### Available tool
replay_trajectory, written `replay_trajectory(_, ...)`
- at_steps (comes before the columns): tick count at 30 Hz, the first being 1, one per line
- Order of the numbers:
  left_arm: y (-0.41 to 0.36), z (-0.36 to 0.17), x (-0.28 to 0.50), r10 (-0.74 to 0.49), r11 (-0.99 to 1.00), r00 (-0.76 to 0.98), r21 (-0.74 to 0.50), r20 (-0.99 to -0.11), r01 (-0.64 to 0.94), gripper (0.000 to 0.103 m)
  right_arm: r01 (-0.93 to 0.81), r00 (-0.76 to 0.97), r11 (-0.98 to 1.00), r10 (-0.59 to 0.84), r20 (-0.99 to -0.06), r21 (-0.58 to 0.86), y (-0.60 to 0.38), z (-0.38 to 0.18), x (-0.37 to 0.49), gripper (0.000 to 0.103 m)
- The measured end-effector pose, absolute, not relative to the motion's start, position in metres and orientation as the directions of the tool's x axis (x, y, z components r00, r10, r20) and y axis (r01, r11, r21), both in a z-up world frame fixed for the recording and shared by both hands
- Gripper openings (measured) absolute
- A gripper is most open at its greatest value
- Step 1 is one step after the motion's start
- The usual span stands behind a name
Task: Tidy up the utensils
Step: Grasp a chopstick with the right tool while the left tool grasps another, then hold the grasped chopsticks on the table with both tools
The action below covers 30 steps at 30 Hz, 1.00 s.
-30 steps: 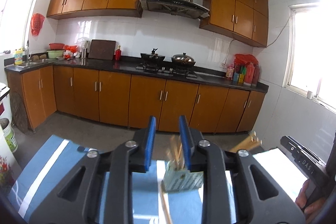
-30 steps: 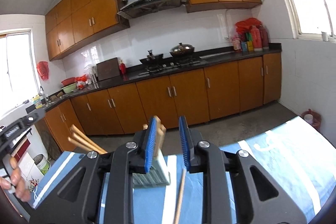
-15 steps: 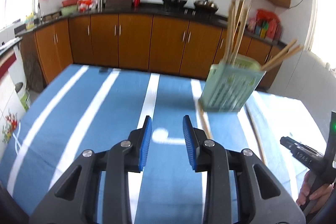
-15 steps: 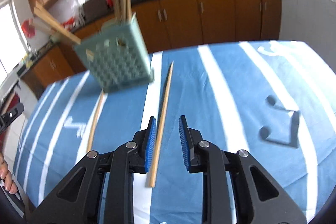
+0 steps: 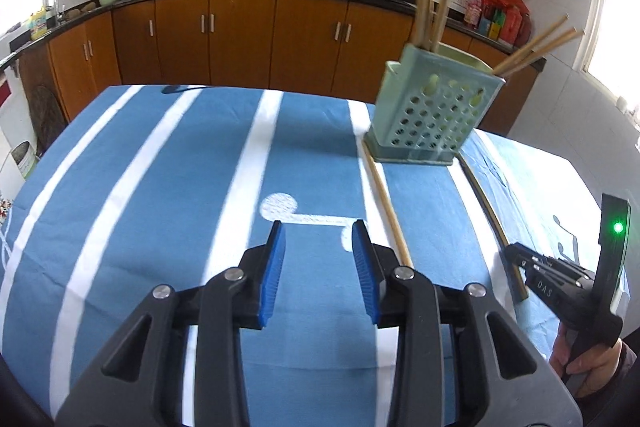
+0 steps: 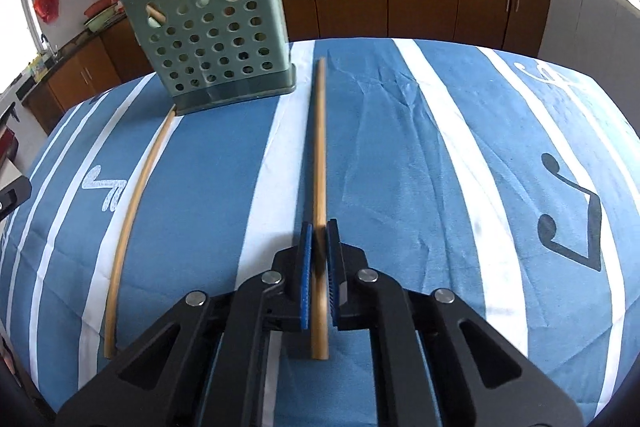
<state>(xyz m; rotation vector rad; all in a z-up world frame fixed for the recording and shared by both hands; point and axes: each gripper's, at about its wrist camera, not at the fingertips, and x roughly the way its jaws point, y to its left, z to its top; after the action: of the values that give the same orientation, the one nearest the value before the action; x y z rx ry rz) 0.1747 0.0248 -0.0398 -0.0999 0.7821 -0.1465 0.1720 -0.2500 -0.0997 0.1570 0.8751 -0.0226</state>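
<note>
A green perforated utensil holder (image 5: pixel 434 115) (image 6: pixel 212 39) stands on the blue striped cloth with several wooden chopsticks upright in it. Two loose chopsticks lie on the cloth. My right gripper (image 6: pixel 319 231) is shut on one chopstick (image 6: pixel 319 155), which points toward the holder's right side. The other chopstick (image 6: pixel 136 199) lies to the left, its far end touching the holder's base; it also shows in the left wrist view (image 5: pixel 386 203). My left gripper (image 5: pixel 318 235) is open and empty over the cloth, left of that chopstick. The right gripper shows in the left wrist view (image 5: pixel 516 251).
The table (image 5: pixel 140 187) is covered by a blue cloth with white stripes. Its edges drop off toward brown kitchen cabinets (image 5: pixel 240 35) behind. A hand (image 5: pixel 588 371) holds the right gripper at the lower right of the left wrist view.
Both grippers tilted down from the kitchen toward the table. The right gripper moved onto the chopstick and closed its jaws on it. The left gripper stayed open.
</note>
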Motion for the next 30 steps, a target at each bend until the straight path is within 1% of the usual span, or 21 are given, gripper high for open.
replay_trajectory(4, 0.007, -0.048, 0.177, -0.195, 0.981, 0.676, -0.146, -0.710, 0.128, 0.038, 0.209, 0.645, 0.969, -0.036, -0.764, 0.131, -0.284, -0.101, 0.169, 0.008)
replay_trajectory(6, -0.003, -0.053, 0.177, -0.209, 0.978, 0.660, -0.147, -0.722, 0.149, 0.039, 0.297, 0.637, 0.945, -0.087, -0.766, 0.139, -0.306, -0.102, 0.165, 0.008)
replay_trajectory(8, -0.014, -0.058, 0.178, -0.217, 0.976, 0.646, -0.142, -0.732, 0.168, 0.039, 0.349, 0.629, 0.925, -0.115, -0.769, 0.147, -0.321, -0.102, 0.161, 0.008)
replay_trajectory(10, -0.026, -0.065, 0.179, -0.225, 0.973, 0.629, -0.134, -0.744, 0.189, 0.039, 0.355, 0.631, 0.922, -0.115, -0.767, 0.153, -0.327, -0.102, 0.157, 0.008)
replay_trajectory(14, -0.046, -0.079, 0.184, -0.225, 0.970, 0.590, -0.120, -0.775, 0.211, 0.039, 0.332, 0.634, 0.937, -0.134, -0.762, 0.111, -0.322, -0.103, 0.154, 0.008)
replay_trajectory(17, -0.056, -0.089, 0.186, -0.196, 0.974, 0.574, -0.092, -0.795, 0.206, 0.039, 0.329, 0.634, 0.938, -0.131, -0.762, 0.113, -0.323, -0.104, 0.156, 0.008)
replay_trajectory(18, -0.058, -0.093, 0.188, -0.176, 0.977, 0.571, -0.073, -0.802, 0.199, 0.035, 0.328, 0.634, 0.938, -0.130, -0.762, 0.113, -0.323, -0.104, 0.157, 0.008)
replay_trajectory(19, -0.060, -0.096, 0.189, -0.151, 0.981, 0.576, -0.049, -0.803, 0.188, 0.025, 0.326, 0.634, 0.939, -0.130, -0.763, 0.112, -0.323, -0.103, 0.157, 0.008)
replay_trajectory(21, -0.062, -0.097, 0.189, -0.117, 0.984, 0.597, -0.012, -0.793, 0.177, 0.011, 0.318, 0.634, 0.941, -0.121, -0.764, 0.115, -0.322, -0.103, 0.156, 0.008)
replay_trajectory(24, -0.051, -0.097, 0.194, -0.122, 0.988, 0.594, -0.038, -0.795, 0.151, 0.008, 0.290, 0.637, 0.949, -0.095, -0.765, 0.123, -0.317, -0.102, 0.158, 0.008)
replay_trajectory(30, -0.002, -0.097, 0.215, -0.041, 0.998, 0.603, -0.008, -0.797, 0.056, 0.008, 0.186, 0.645, 0.974, -0.019, -0.764, 0.132, -0.291, -0.102, 0.158, 0.008)
